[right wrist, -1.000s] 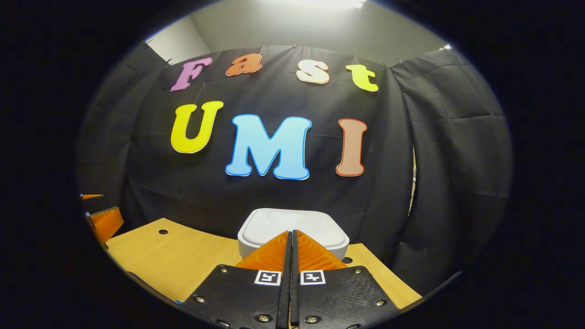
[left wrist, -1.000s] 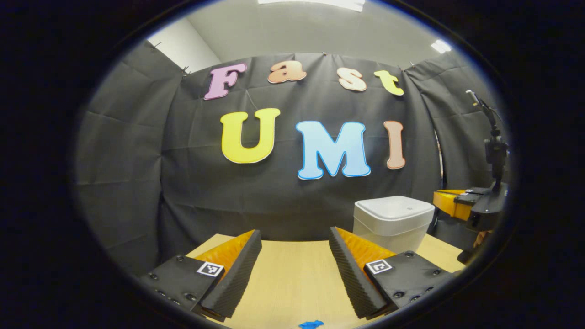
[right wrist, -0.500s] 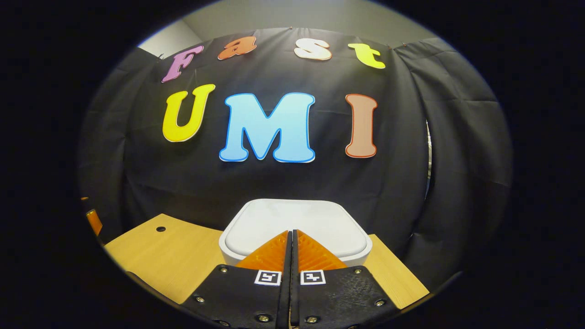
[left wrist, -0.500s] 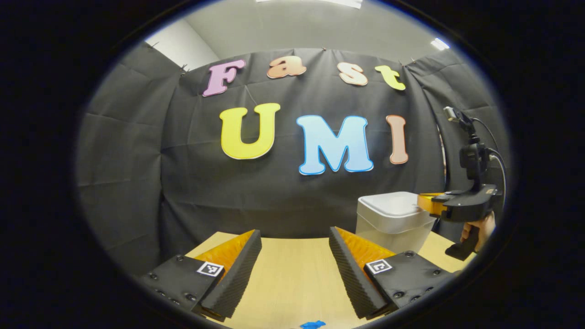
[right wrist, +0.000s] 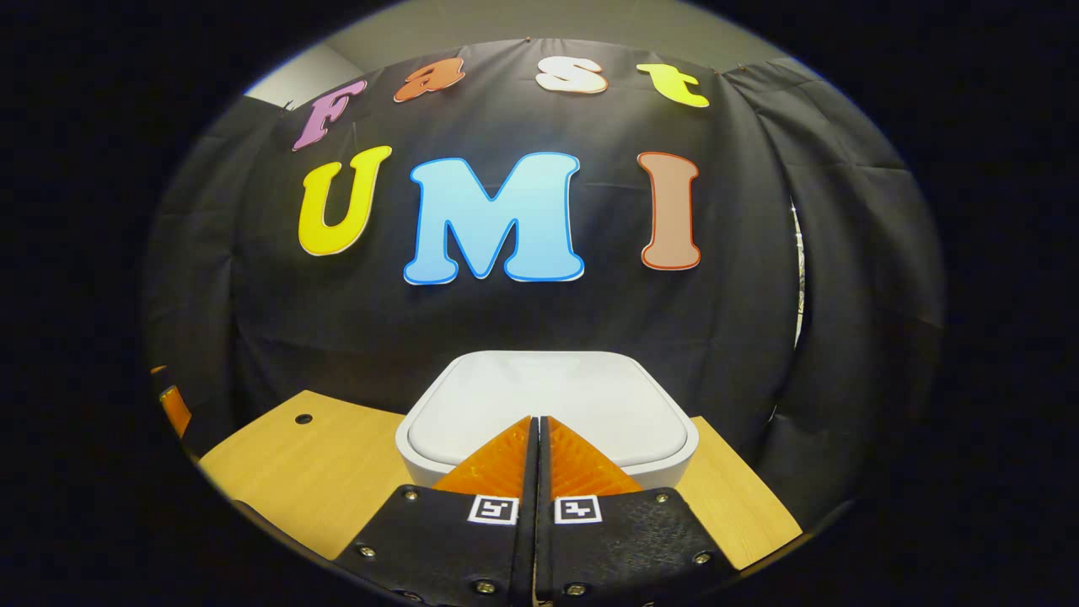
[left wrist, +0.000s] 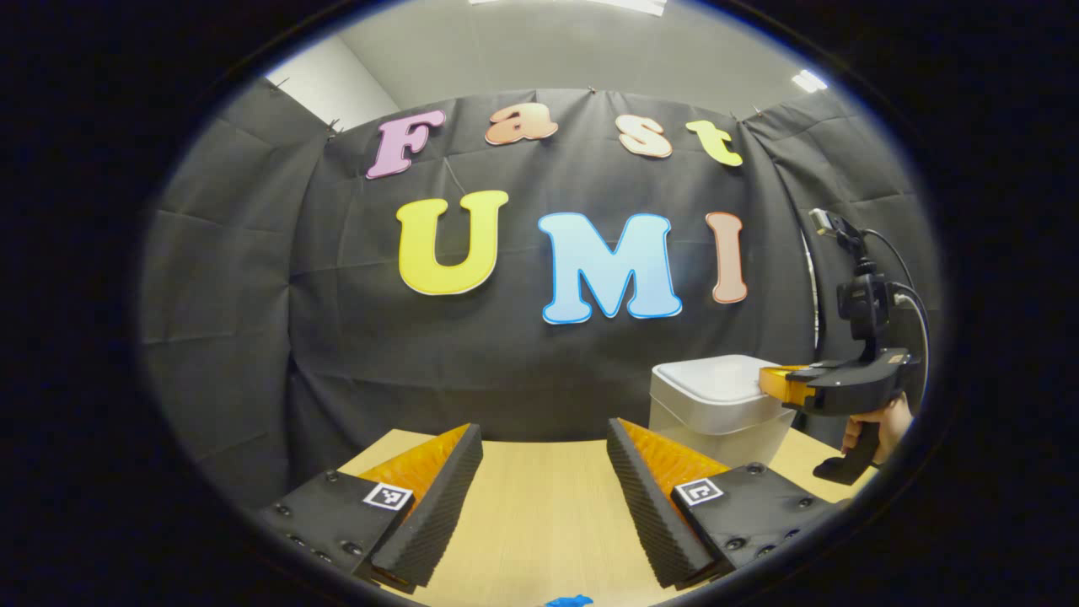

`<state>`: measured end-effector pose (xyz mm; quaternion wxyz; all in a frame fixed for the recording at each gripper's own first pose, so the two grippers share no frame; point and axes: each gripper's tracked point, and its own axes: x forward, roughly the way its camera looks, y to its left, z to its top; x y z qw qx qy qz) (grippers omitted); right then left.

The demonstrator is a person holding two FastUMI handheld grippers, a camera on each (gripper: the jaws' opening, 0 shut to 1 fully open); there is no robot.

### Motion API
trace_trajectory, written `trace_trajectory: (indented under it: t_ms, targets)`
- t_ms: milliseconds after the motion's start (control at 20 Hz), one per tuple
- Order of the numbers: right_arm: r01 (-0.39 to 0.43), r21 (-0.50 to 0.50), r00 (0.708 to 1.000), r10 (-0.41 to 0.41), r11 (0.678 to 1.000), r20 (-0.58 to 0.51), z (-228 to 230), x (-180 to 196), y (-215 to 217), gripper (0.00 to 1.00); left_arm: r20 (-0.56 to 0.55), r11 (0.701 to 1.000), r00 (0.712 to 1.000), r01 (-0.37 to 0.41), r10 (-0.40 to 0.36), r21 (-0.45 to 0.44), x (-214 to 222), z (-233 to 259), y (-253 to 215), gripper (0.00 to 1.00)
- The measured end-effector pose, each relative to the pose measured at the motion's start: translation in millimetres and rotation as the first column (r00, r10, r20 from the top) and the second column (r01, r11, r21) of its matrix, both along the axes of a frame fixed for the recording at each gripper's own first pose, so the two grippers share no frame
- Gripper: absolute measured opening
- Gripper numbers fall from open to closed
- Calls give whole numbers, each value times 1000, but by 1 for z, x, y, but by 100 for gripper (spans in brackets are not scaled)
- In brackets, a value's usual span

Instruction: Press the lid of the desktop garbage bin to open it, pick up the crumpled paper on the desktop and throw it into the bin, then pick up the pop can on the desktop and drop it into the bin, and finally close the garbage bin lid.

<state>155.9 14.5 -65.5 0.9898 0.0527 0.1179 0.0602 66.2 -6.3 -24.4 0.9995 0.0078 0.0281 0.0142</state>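
Right gripper (right wrist: 538, 419), jaws pressed together, is hovering lower centre over the closed bin lid (right wrist: 548, 396); pressing down seems next. Left gripper (left wrist: 544, 472) is waiting, jaws spread.

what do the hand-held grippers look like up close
Each hand-held gripper has black bolted plates with a small square black-and-white marker on each. The right hand-held gripper is a black pistol-grip body with a cabled camera mast on top.

Bin lid (right wrist: 548, 396): smooth matt plastic. Table (right wrist: 312, 476): pale wood-grain, satin. Booth wall (left wrist: 236, 287): creased matt cloth
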Motion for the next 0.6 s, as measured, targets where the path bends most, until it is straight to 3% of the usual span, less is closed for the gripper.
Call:
trace_trajectory:
  t_ms: [300,550,600]
  targets:
    - [-15,-12,1000,15,1000,20,13,2,0,1,8,1000,1000,-6,6,-5,-8,4,1,94]
    - [0,-11,997,1,1000,81,42,-7,1,1,18,1000,1000,-17,17,-6,-18,8,6,100]
    - [8,-14,995,-6,1000,102,50,-9,-1,1,19,1000,1000,-19,19,-7,-20,9,6,94]
